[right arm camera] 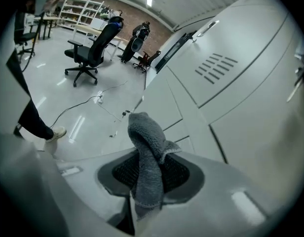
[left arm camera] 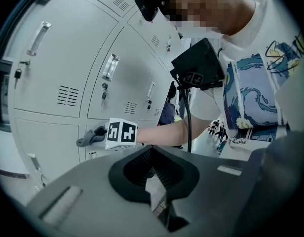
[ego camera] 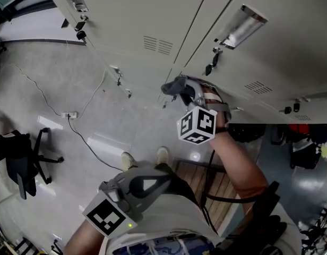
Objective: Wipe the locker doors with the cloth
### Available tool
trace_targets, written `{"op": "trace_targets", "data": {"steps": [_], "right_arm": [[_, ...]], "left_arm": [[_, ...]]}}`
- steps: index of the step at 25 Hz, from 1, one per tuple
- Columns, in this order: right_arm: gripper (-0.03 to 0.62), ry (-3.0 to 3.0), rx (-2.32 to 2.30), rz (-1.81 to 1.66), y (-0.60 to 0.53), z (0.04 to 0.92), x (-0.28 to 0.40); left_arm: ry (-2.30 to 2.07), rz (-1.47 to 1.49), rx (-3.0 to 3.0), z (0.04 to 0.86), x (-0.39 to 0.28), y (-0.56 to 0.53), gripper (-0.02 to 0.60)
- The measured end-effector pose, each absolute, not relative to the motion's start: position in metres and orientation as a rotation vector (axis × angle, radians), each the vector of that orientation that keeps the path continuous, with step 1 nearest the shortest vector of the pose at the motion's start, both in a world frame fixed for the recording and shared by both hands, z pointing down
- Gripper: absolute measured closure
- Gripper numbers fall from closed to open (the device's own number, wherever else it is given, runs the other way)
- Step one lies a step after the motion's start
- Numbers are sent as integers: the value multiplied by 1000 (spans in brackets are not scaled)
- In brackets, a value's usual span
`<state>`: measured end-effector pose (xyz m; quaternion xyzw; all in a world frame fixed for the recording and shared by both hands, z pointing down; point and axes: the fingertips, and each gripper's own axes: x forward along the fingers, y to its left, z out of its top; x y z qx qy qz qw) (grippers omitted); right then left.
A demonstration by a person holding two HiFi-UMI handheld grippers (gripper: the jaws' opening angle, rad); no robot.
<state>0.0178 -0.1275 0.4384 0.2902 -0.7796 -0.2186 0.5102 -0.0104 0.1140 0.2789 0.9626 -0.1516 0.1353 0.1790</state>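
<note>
1. While the right claw [right arm camera: 148,174] is clamped on a gray terry cloth [right arm camera: 144,132], the cloth's free fold stands up past the claw's tips, toward the locker doors [right arm camera: 250,107].
2. Seen from the head view, that claw is low on the bank of lockers, at the seam between 2 doors. It is just below a key lock [ego camera: 210,67] and a clear handle [ego camera: 243,26]. Whether the cloth touches the metal cannot be told.
3. Well apart from the lockers, the left claw [left arm camera: 153,168] is held low by the person's waist. Its tips are drawn together with nothing between them.
4. Vent slots [ego camera: 157,45] sit close to the lower edge of the neighbouring door.
5. On the person's left, the pale floor [ego camera: 73,78] lies open along the locker fronts. A cable [ego camera: 92,142] and a power strip [ego camera: 69,115] lie across it, and an office chair [ego camera: 20,158] stands well apart.
</note>
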Motion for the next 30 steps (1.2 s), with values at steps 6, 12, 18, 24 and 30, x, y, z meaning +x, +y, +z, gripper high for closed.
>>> {"op": "trace_targets", "data": {"steps": [6, 12, 18, 24, 30], "right_arm": [[484, -1876, 640, -423, -125, 494, 25], [484, -1873, 605, -349, -123, 533, 30], [484, -1886, 557, -332, -121, 558, 24], [484, -1883, 521, -248, -121, 588, 26], [484, -1898, 538, -239, -119, 592, 28]], "left_arm": [[-470, 397, 2693, 285, -17, 112, 578], [-484, 388, 2680, 289, -15, 108, 578], [-487, 392, 2664, 295, -13, 106, 578], [-499, 402, 2652, 299, -14, 104, 578], [-492, 406, 2649, 302, -13, 107, 578]]}}
